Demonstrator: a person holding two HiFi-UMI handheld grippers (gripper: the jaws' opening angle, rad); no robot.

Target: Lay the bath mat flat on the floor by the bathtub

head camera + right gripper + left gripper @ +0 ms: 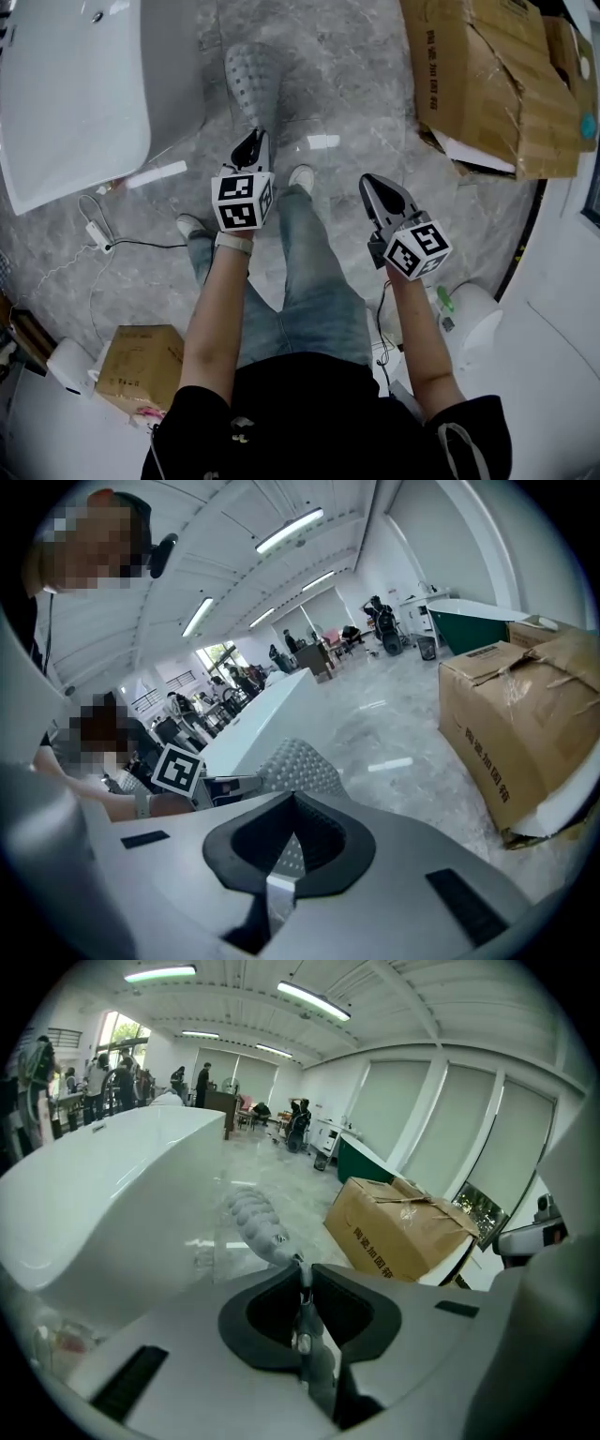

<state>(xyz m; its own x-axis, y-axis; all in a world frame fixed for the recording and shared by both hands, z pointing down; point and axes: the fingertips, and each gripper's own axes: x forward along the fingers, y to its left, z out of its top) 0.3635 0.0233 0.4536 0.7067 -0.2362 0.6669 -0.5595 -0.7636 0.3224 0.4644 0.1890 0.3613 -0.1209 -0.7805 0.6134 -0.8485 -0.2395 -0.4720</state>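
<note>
Above grey floor (356,103) by the bathtub (75,94), our left gripper (251,141) pinches the bath mat (251,80) edge between its fingers (361,1312); our right gripper (373,185), clenched empty, sits well apart from it.

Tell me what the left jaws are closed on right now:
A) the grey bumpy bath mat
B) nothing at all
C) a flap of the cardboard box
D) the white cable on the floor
A: in the left gripper view, the left gripper has its jaws pinched on an edge of the bath mat, which stretches out ahead of them.
</note>
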